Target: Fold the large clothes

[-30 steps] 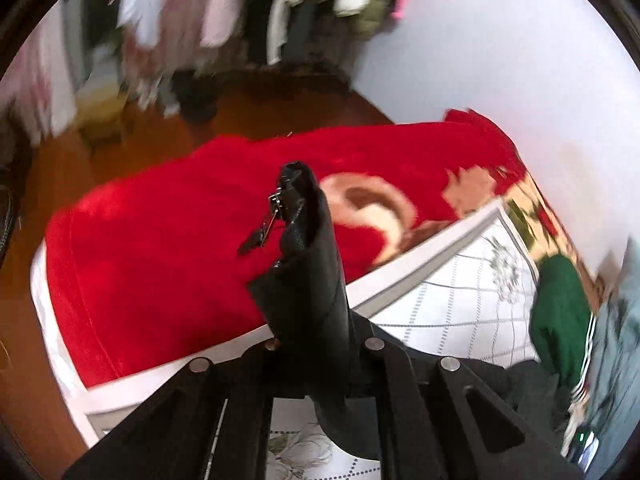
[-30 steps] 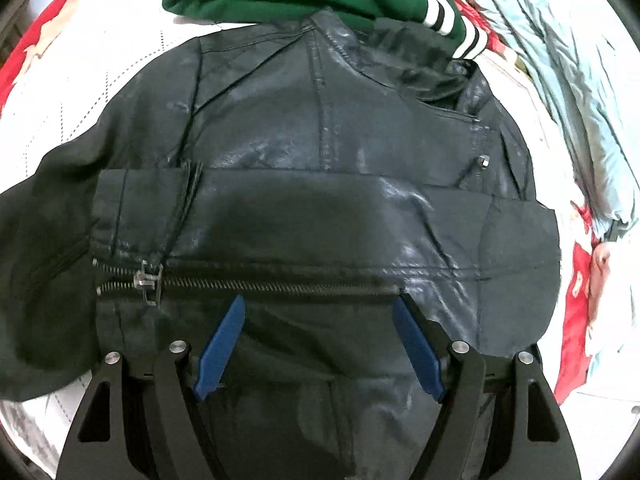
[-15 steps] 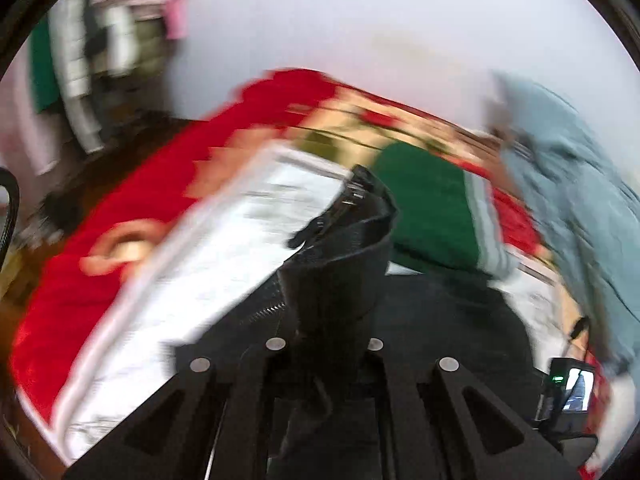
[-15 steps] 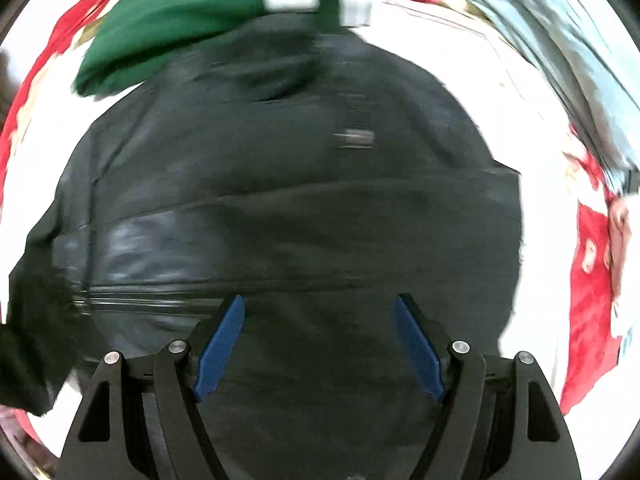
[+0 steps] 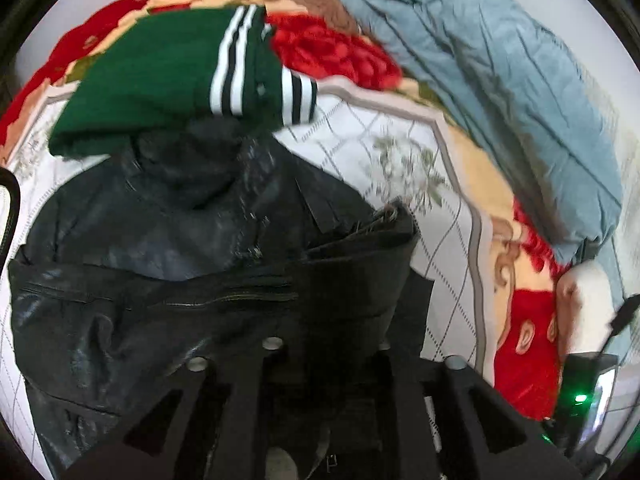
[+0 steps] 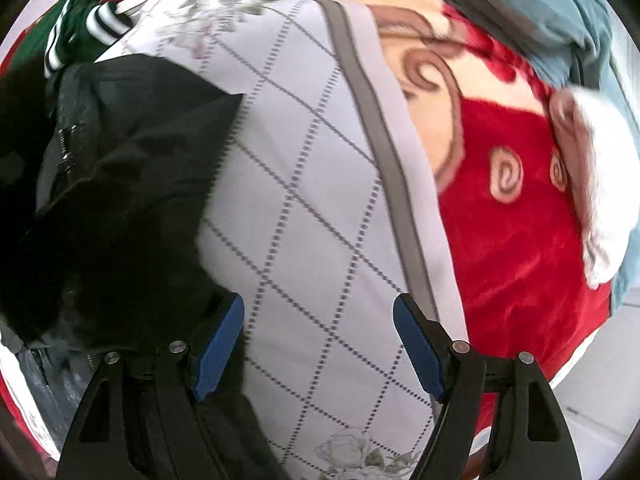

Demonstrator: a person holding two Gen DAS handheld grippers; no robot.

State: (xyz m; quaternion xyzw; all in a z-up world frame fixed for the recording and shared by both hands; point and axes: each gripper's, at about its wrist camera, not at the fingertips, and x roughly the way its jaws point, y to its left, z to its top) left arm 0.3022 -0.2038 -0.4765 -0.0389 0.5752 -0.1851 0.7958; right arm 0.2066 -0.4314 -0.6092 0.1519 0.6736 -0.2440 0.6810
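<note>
Left wrist: left tool [image 5: 328, 344] opening, black jacket [image 5: 168, 264] between; right tool [image 6: 318, 344] wide, empty.

Both views are brightly and evenly lit by soft, diffuse light with no hard shadows. Fisheye distortion bends the edges into a dark circular rim. Motion blur smears the quilt [image 6: 304, 184] pattern and the red blanket [image 5: 340, 48]. The black leather jacket [image 5: 168, 272] shows faint sheen, but in the right wrist view its folds sink into near-featureless black.
</note>
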